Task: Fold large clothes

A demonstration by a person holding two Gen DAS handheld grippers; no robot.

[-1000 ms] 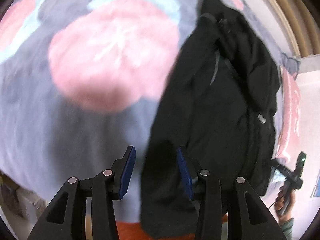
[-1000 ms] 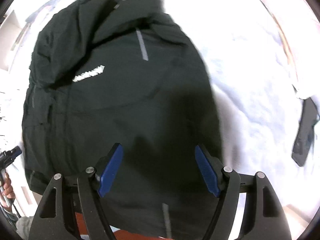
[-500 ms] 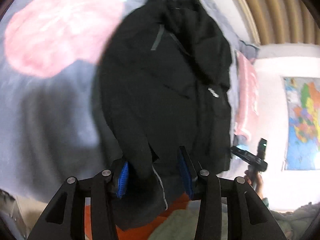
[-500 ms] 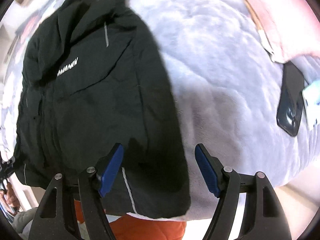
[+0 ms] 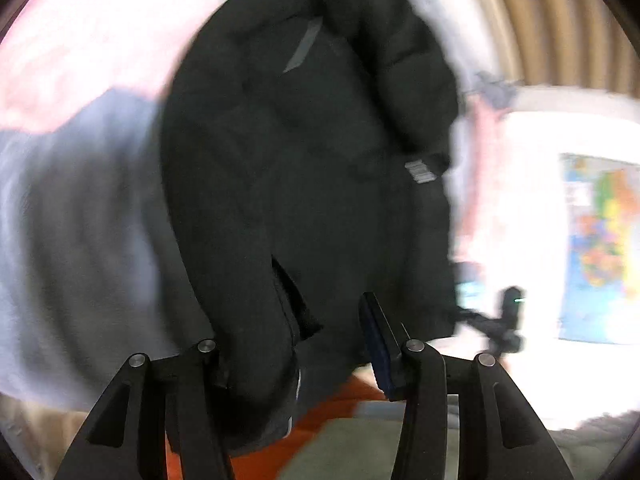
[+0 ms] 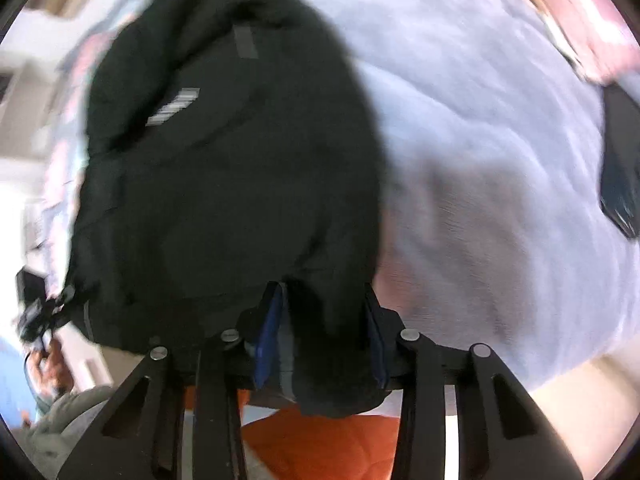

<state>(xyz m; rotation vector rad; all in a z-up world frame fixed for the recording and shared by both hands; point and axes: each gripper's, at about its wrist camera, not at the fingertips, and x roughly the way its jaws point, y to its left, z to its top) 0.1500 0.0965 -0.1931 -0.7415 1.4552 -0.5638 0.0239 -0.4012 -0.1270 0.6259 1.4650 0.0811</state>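
Observation:
A black padded jacket (image 5: 300,160) lies on the bed, hood end far from me and hem near me. My left gripper (image 5: 296,332) is at the hem's left corner. Its jaws are opening. A lobe of hem hangs between them against the left finger, and the blue right pad (image 5: 376,344) stands free of it. In the right wrist view the jacket (image 6: 224,180) shows a grey logo and a grey stripe. My right gripper (image 6: 322,320) is at the hem's right corner, its jaws closing on a bunch of hem that fills the space between both pads.
A fluffy lilac blanket (image 6: 500,160) with pink patches (image 5: 60,40) covers the bed. A dark phone (image 6: 620,184) lies at its right edge. Orange cloth (image 6: 328,440) shows below the hem. A map (image 5: 600,240) hangs on the wall beyond the bed, with a curtain (image 5: 540,20) behind it.
My right gripper slid from over the jacket's body to its right hem corner and its jaws closed in on the fabric. My left gripper swung from the blanket onto the left hem corner.

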